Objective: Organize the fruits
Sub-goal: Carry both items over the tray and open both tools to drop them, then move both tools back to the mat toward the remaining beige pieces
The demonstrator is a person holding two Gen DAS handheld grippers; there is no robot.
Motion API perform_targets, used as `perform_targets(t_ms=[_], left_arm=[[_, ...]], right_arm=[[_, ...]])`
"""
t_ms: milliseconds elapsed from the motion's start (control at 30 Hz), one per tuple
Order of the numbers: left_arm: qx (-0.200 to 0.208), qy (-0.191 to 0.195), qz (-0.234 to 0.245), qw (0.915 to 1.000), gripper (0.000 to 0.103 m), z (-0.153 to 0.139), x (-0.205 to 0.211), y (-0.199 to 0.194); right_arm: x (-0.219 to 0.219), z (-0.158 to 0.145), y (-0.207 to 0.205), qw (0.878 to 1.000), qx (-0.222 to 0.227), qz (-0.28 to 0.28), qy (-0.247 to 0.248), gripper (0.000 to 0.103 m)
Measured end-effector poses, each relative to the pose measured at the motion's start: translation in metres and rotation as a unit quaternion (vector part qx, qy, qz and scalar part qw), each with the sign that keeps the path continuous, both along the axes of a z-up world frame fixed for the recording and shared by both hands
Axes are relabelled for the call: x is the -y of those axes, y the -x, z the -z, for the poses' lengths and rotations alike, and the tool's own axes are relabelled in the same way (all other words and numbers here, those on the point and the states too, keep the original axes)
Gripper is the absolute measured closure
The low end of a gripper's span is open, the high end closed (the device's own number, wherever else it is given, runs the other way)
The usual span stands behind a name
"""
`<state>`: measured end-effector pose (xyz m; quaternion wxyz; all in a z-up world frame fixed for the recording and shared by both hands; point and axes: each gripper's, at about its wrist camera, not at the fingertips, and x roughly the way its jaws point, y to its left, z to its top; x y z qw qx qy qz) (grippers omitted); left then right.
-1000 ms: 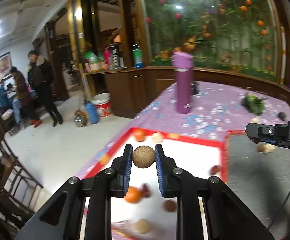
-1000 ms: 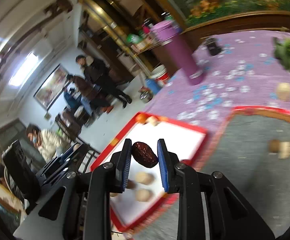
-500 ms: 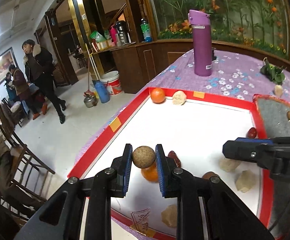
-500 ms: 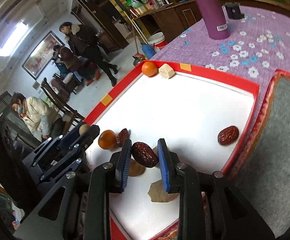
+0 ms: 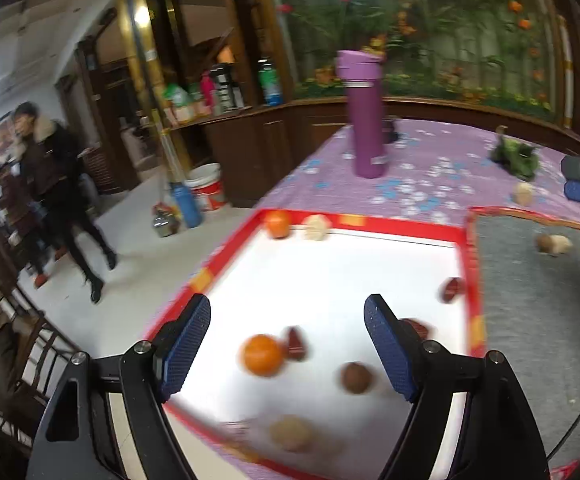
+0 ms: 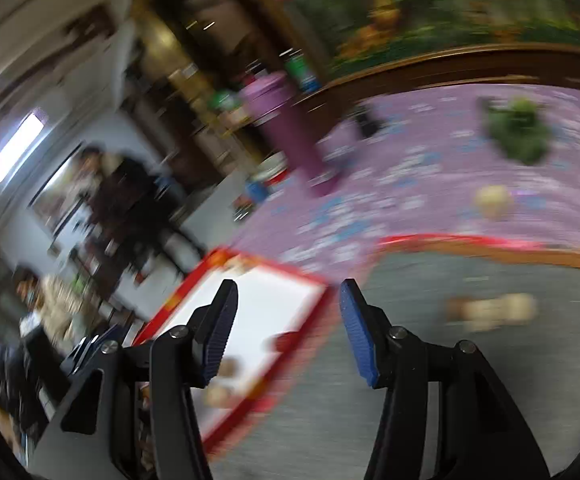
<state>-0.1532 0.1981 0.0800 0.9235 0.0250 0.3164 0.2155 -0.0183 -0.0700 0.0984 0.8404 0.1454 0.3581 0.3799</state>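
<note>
Both the left gripper [image 5: 288,344] and right gripper [image 6: 288,330] hang with jaws wide and empty, an orange [image 5: 262,355] between the left jaws on the red-rimmed tray [image 5: 402,229].

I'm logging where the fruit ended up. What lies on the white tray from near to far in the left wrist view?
Pale round fruit → brown round fruit → orange → dark red fruit by the right rim → second orange at the far edge of the white tray.

glossy white tray [image 5: 370,264]; rough grey mat [image 5: 538,312]
</note>
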Motion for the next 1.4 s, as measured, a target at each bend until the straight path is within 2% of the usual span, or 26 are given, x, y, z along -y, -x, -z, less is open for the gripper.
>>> perform_targets(t_ms=[167, 267, 300, 500, 733, 933, 967, 1033, 1100, 1133, 1200, 1267, 1333, 1400], left_arm=[[-0.01, 0.0, 0.069, 0.9975, 0.023, -0.006, 0.047, -0.027], [-0.017, 0.0, 0.116, 0.9932, 0.023, -0.011, 0.08, -0.05], [-0.019, 0.002, 0.125, 0.9919, 0.023, -0.011, 0.086, -0.055], [-0.054, -0.008, 0.177, 0.9826, 0.023, -0.003, 0.133, -0.094], [-0.087, -0.012, 0.197, 0.9763, 0.023, 0.011, 0.154, -0.096], [-0.099, -0.01, 0.204, 0.9738, 0.023, 0.016, 0.168, -0.103], [-0.1, -0.011, 0.205, 0.9736, 0.023, 0.016, 0.171, -0.103], [-0.101, -0.013, 0.208, 0.9729, 0.023, 0.016, 0.176, -0.103], [-0.102, -0.011, 0.211, 0.9722, 0.023, 0.016, 0.18, -0.103], [-0.102, -0.008, 0.211, 0.9722, 0.023, 0.016, 0.181, -0.102], [-0.101, 0.003, 0.205, 0.9736, 0.023, 0.017, 0.18, -0.099], [-0.107, 0.016, 0.201, 0.9736, 0.023, 0.021, 0.179, -0.1], [-0.112, 0.02, 0.197, 0.9738, 0.023, 0.023, 0.179, -0.101], [-0.114, 0.019, 0.194, 0.9742, 0.023, 0.024, 0.18, -0.101]], right_arm=[[0.11, 0.018, -0.038, 0.994, -0.037, 0.106, -0.015, 0.048], [0.142, 0.031, -0.056, 0.989, -0.068, 0.13, -0.022, 0.048], [0.144, 0.039, -0.064, 0.988, -0.087, 0.127, -0.01, 0.048], [0.096, 0.061, -0.087, 0.986, -0.131, 0.07, 0.073, 0.048], [0.064, 0.076, -0.095, 0.98, -0.149, 0.049, 0.122, 0.054], [0.047, 0.075, -0.089, 0.98, -0.109, 0.045, 0.159, 0.055], [0.046, 0.075, -0.088, 0.981, -0.108, 0.033, 0.159, 0.055], [0.053, 0.079, -0.091, 0.981, -0.143, 0.009, 0.132, 0.055], [0.061, 0.084, -0.094, 0.981, -0.167, -0.008, 0.102, 0.059], [0.068, 0.087, -0.097, 0.979, -0.19, -0.022, 0.077, 0.061], [0.08, 0.093, -0.101, 0.964, -0.253, -0.078, -0.002, 0.064], [0.089, 0.087, -0.101, 0.969, -0.241, -0.058, -0.012, 0.064], [0.094, 0.084, -0.102, 0.974, -0.226, -0.023, 0.008, 0.064], [0.092, 0.09, -0.102, 0.971, -0.238, -0.021, 0.004, 0.064]])
